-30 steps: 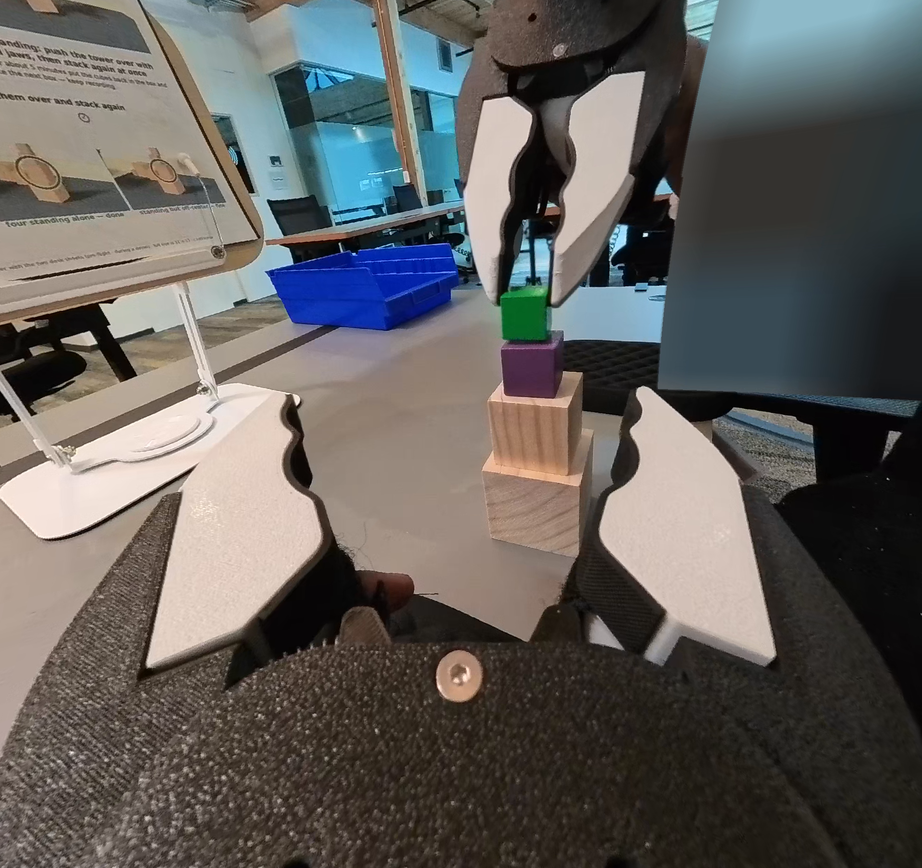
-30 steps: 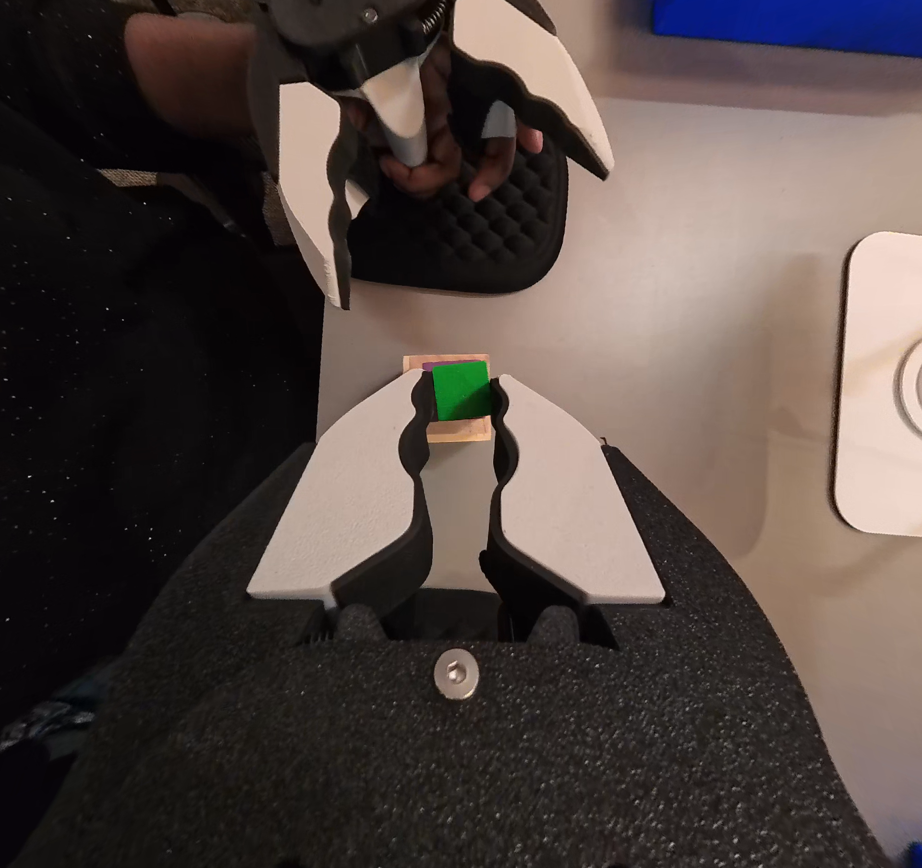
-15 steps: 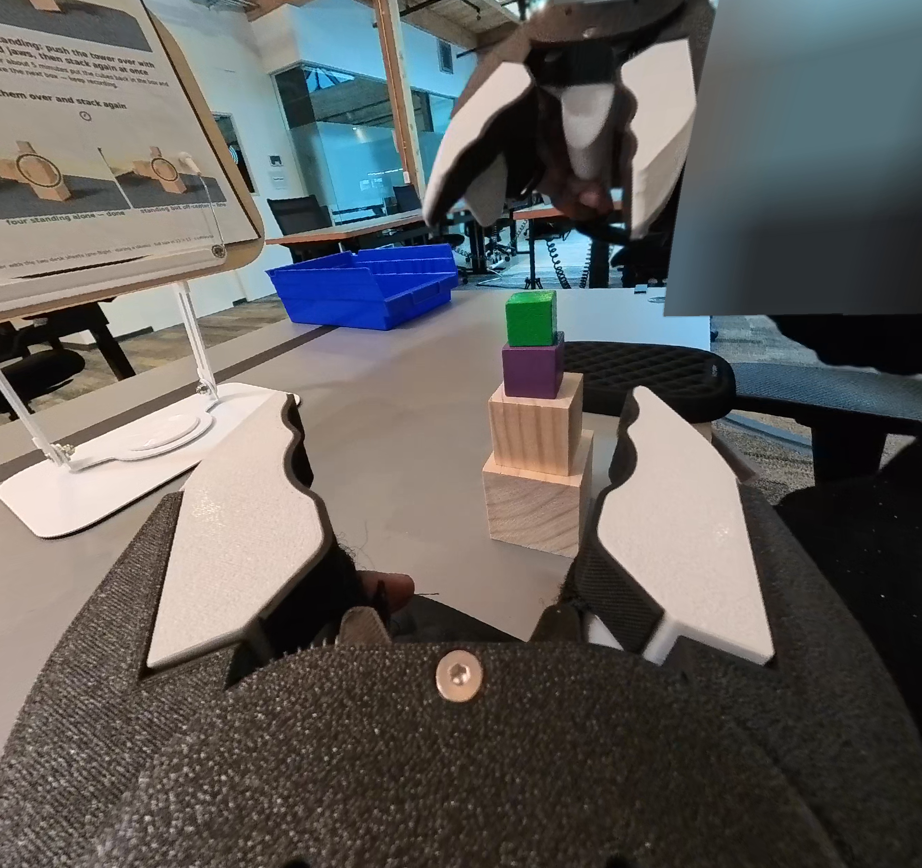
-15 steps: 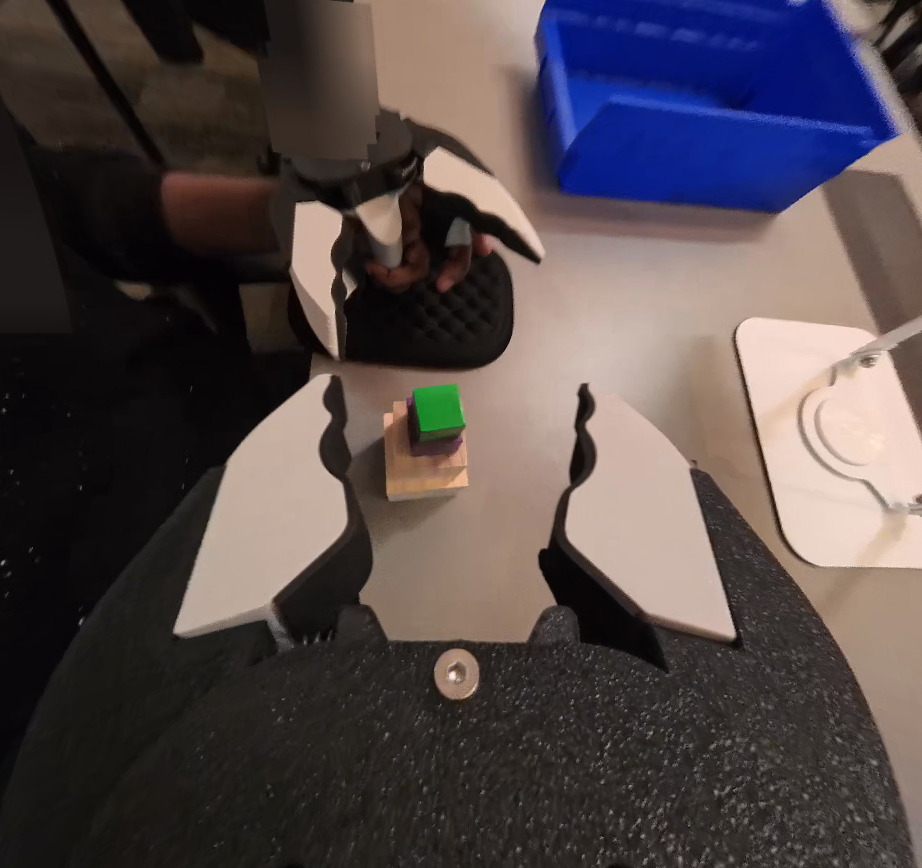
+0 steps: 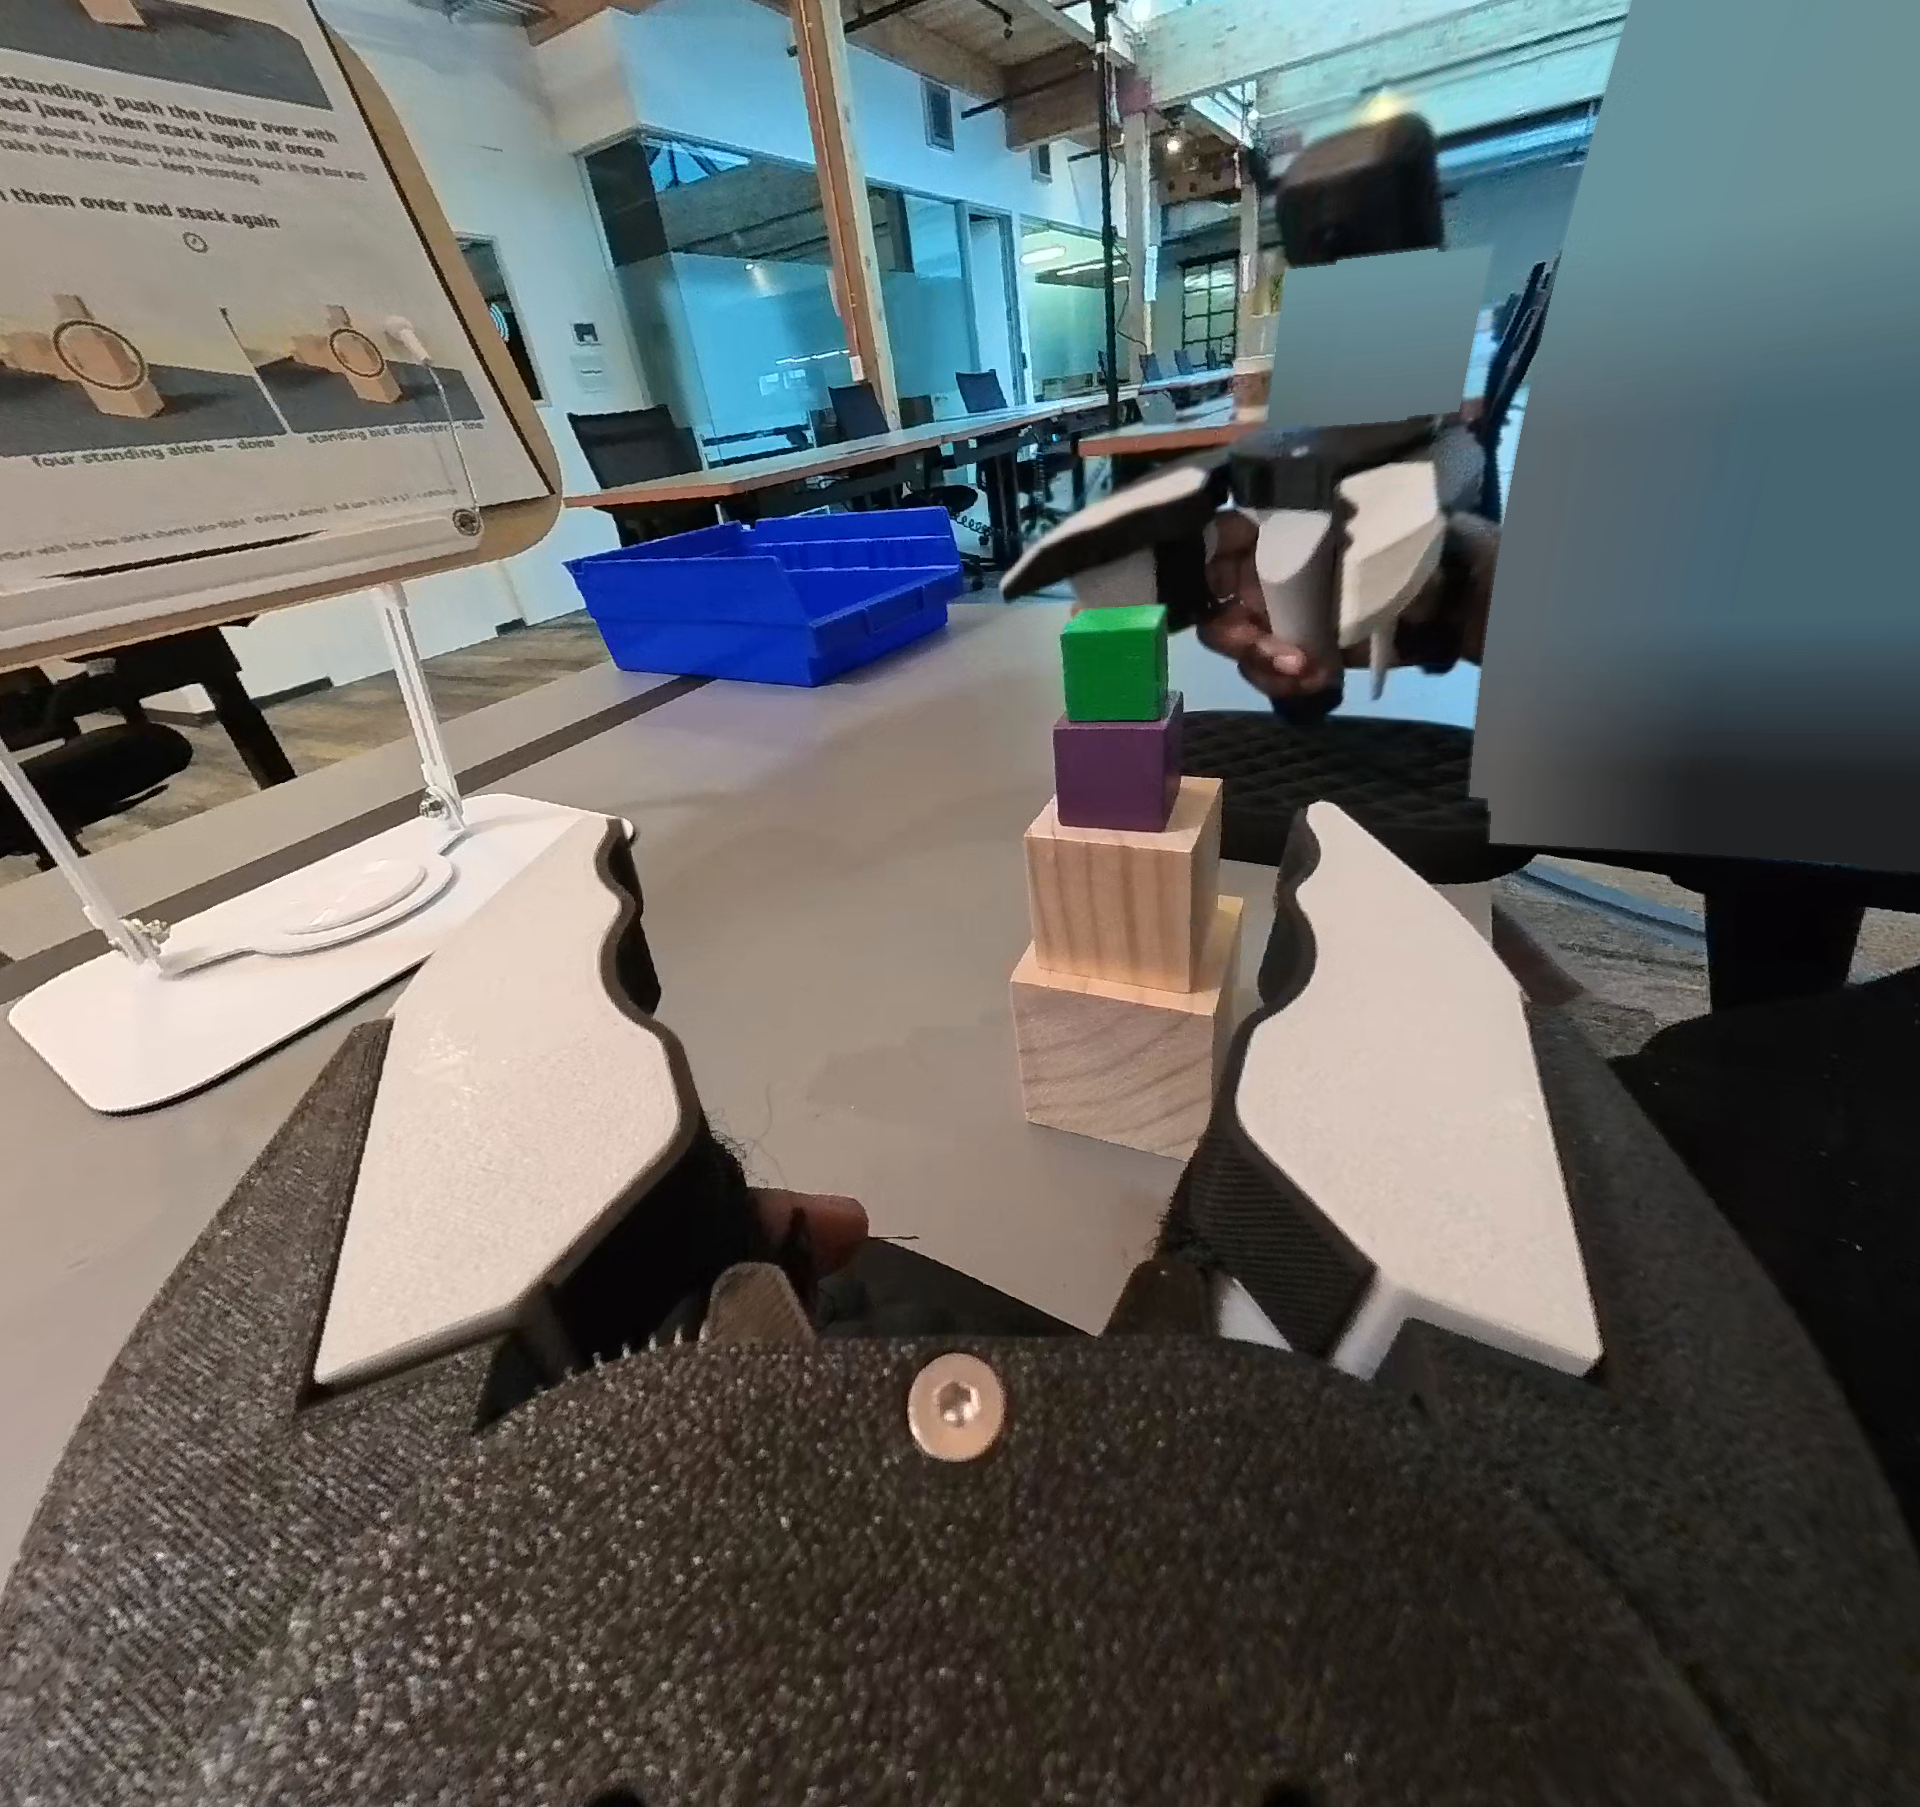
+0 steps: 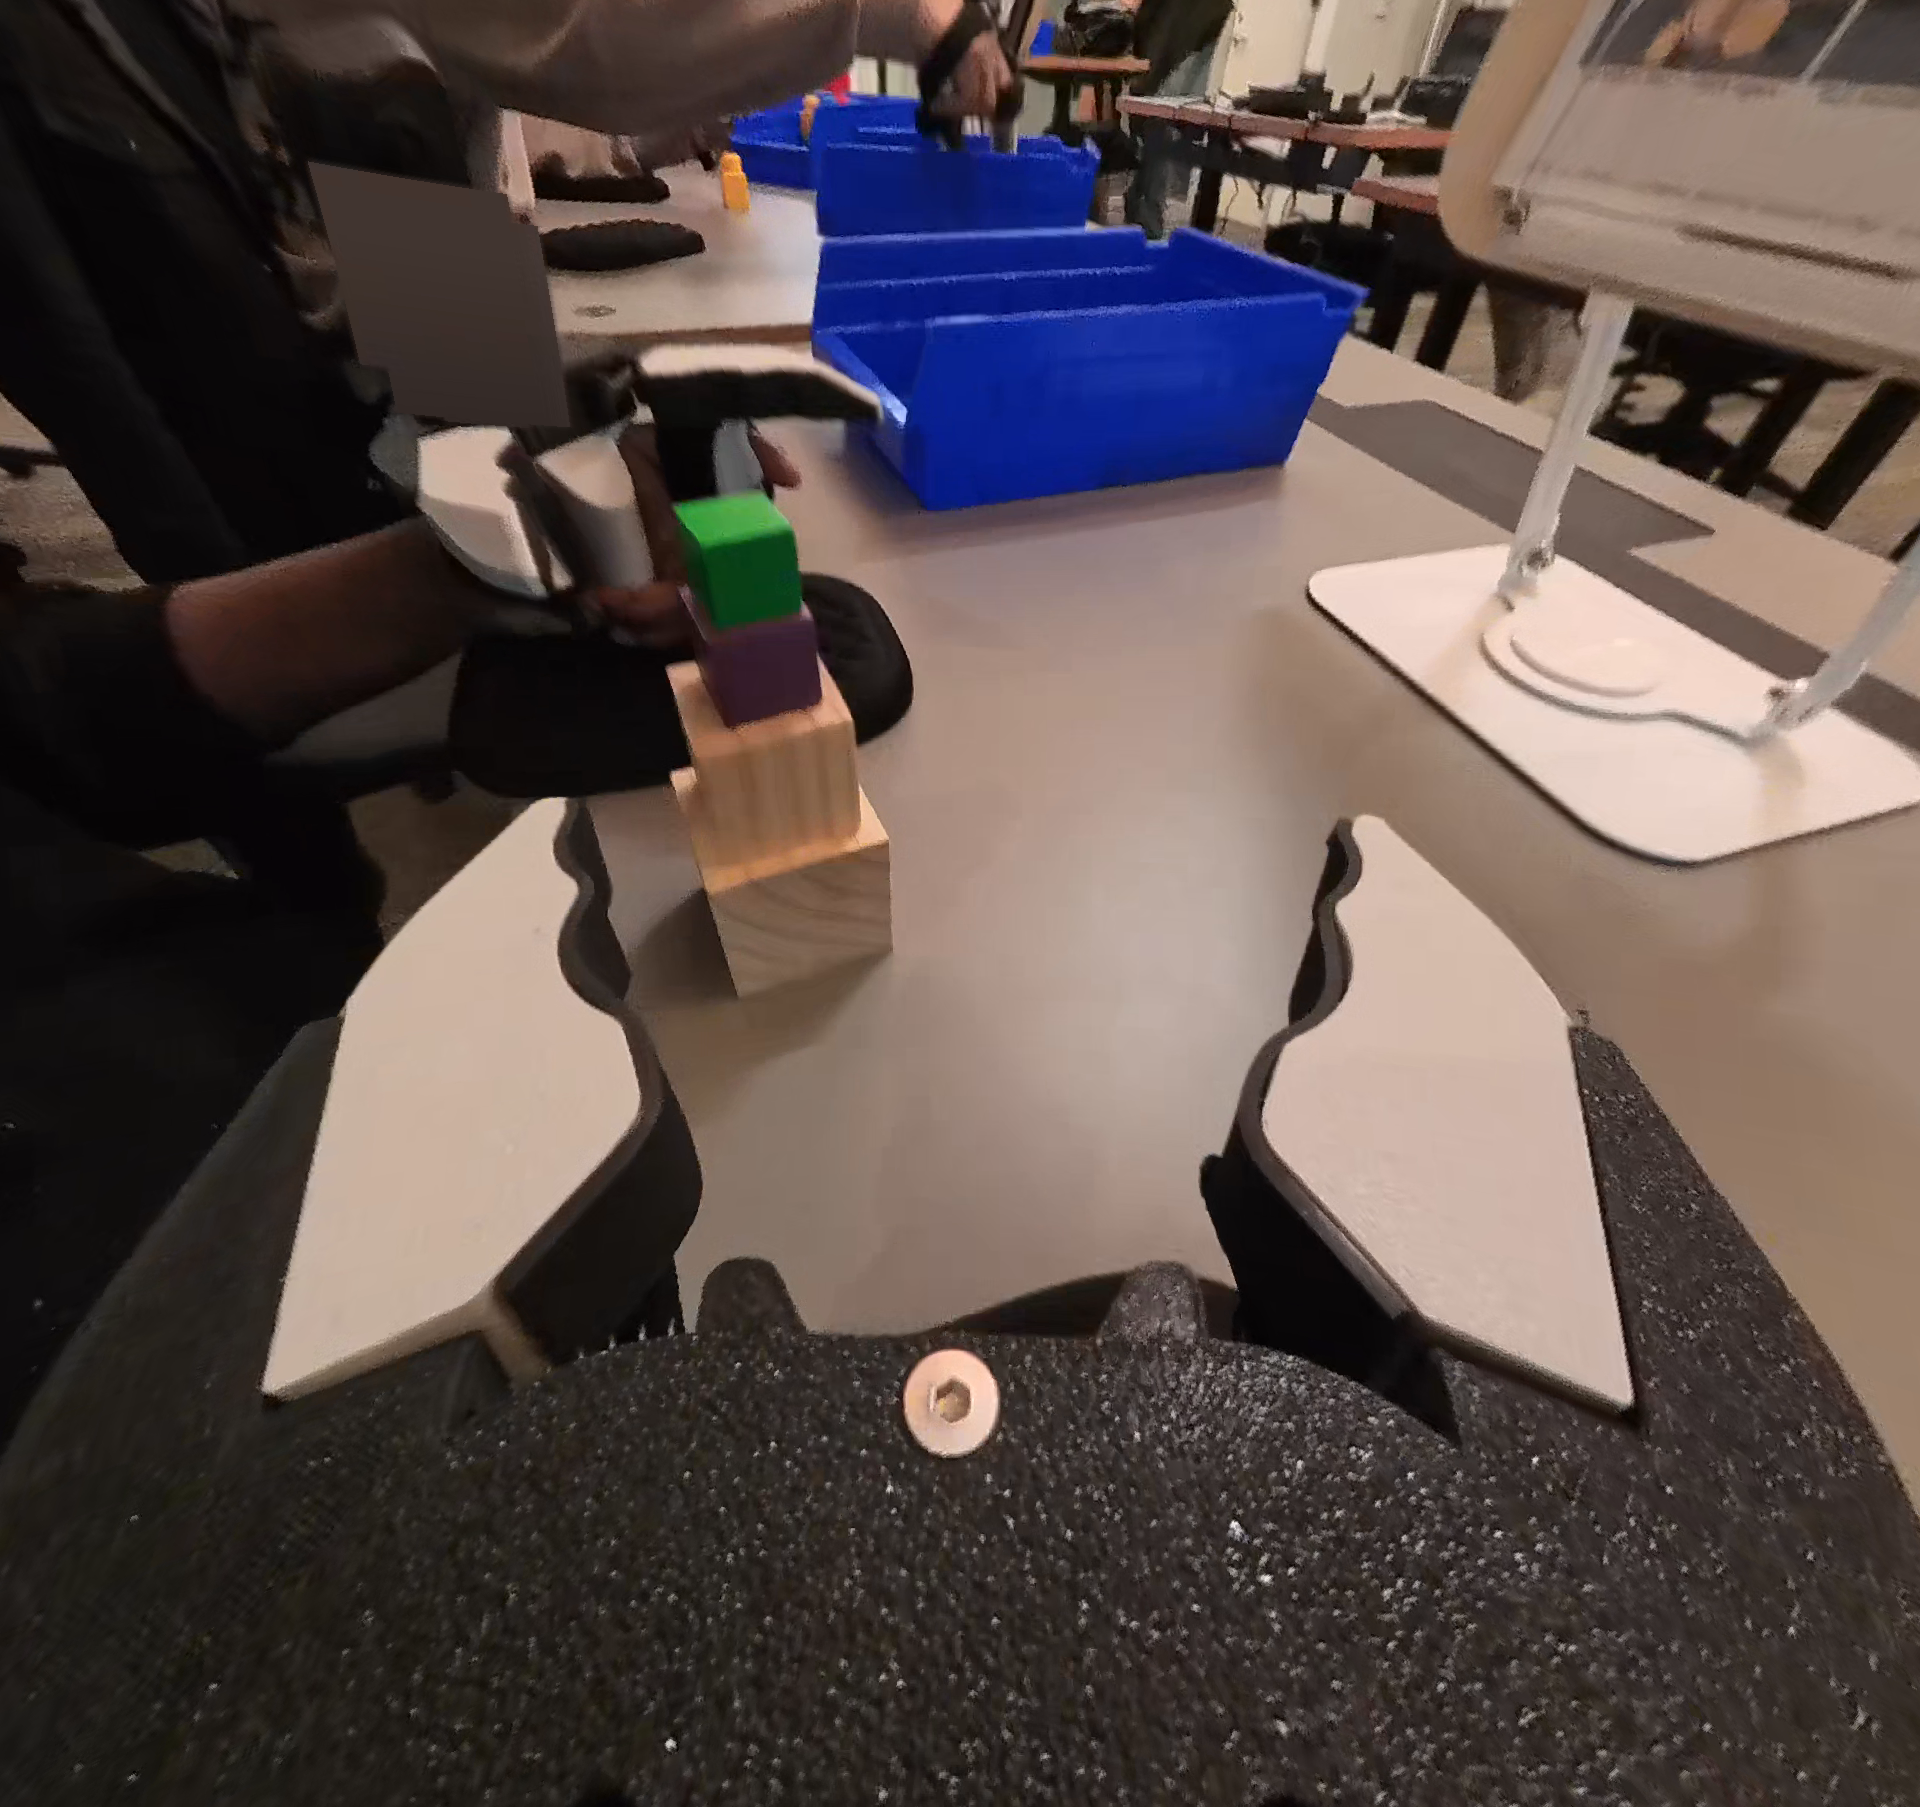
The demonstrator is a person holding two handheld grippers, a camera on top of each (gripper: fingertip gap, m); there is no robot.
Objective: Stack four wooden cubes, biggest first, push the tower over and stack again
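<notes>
While both claws, left (image 5: 961, 926) and right (image 6: 961, 926), stand wide apart and bare, a tower of four blocks (image 5: 1122, 884) rises on the grey table (image 5: 831, 874) near them: two pale wooden cubes, then purple, then green on top.

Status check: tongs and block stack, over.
Left tongs open, empty. Right tongs open, empty. Four-block stack standing, green block on top. Nothing touching it.
</notes>
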